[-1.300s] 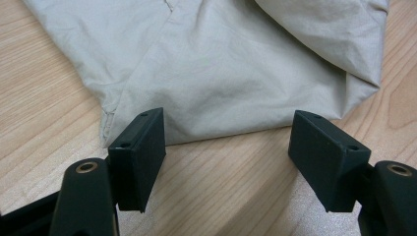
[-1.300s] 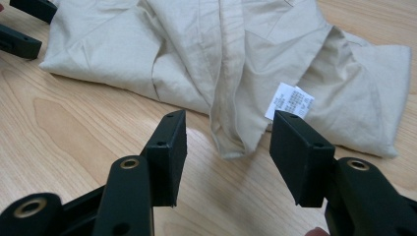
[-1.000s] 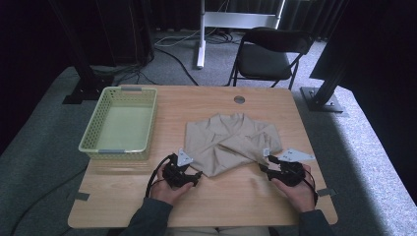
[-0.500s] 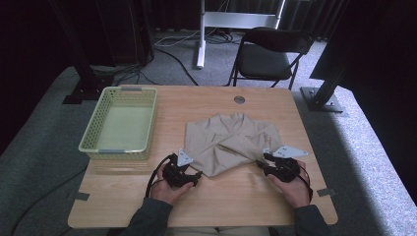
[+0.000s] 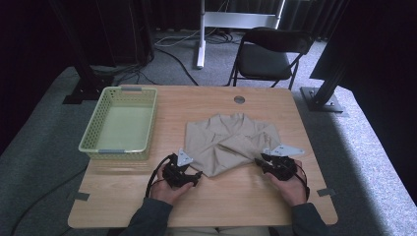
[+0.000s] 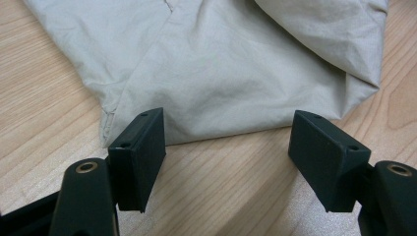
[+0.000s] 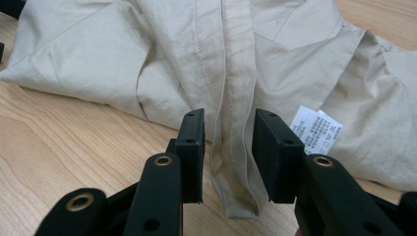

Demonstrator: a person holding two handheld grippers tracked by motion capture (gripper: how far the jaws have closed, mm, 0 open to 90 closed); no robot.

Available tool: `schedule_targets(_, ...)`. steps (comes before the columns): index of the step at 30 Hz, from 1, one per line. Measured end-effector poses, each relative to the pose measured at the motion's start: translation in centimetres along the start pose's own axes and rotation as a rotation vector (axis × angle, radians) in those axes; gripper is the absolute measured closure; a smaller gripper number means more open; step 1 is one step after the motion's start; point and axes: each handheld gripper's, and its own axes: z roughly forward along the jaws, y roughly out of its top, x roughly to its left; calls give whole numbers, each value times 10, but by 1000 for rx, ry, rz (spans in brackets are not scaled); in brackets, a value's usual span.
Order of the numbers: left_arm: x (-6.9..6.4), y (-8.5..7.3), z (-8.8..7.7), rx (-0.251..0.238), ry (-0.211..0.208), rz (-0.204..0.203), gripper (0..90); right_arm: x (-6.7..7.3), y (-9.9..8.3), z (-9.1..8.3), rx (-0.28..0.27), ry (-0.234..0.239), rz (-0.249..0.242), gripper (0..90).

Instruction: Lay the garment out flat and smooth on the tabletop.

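At the near edge of the table (image 5: 231, 206), two grippers are held by a person's hands, both lying low at the near hem of a beige shirt (image 5: 231, 142); the left gripper (image 5: 193, 176) is set at the shirt's near-left corner, jaws spread wide; in the left gripper view the shirt edge (image 6: 221, 78) is seen just ahead of the pads, bare wood between them, nothing pinched; the right gripper (image 5: 260, 163) is placed at the near-right edge; its jaws have just been closing, and in the right gripper view a stitched strip of the shirt (image 7: 235, 147) is seen hanging between the two pads; a narrow gap is seen on each side, so the strip is bracketed but not clamped; a white label (image 7: 315, 129) is seen just beside the far jaw, lying on the fabric; the shirt is laid crumpled and roughly folded at the middle of the table, slightly right of centre; a pale green basket (image 5: 120, 147) is set to the left of the shirt, apart from it, at the table's left side; a round hole (image 5: 239, 100) is seen in the tabletop beyond the shirt, near the far edge; past the table, a folding chair (image 5: 268, 56) and a white stand (image 5: 201, 34) are stood on grey carpet.
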Motion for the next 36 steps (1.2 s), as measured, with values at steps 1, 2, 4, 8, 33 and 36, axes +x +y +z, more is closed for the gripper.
schedule_targets(1, 0, 0, 0, 0, 0, 0, 305, 0, 0, 0, -1, 1, 1, 653)
schedule_targets(2, 0, 0, 0, 0, 0, 0, 305, 0, 0, 0, -2, 2, 2, 670)
schedule_targets(4, 0, 0, 0, 0, 0, 0, 305, 0, 1, 0, -3, 3, 5, 702)
schedule_targets(8, 0, 0, 0, 0, 0, -1, 305, 0, 2, 1, -4, -3, 11, 769)
schedule_targets(33, 0, 0, 0, 0, 0, -1, 305, 10, 0, -13, -15, -11, -15, 886)
schedule_targets(36, 0, 0, 0, 0, 1, 0, 305, 10, -1, -17, -16, -16, -17, 886)
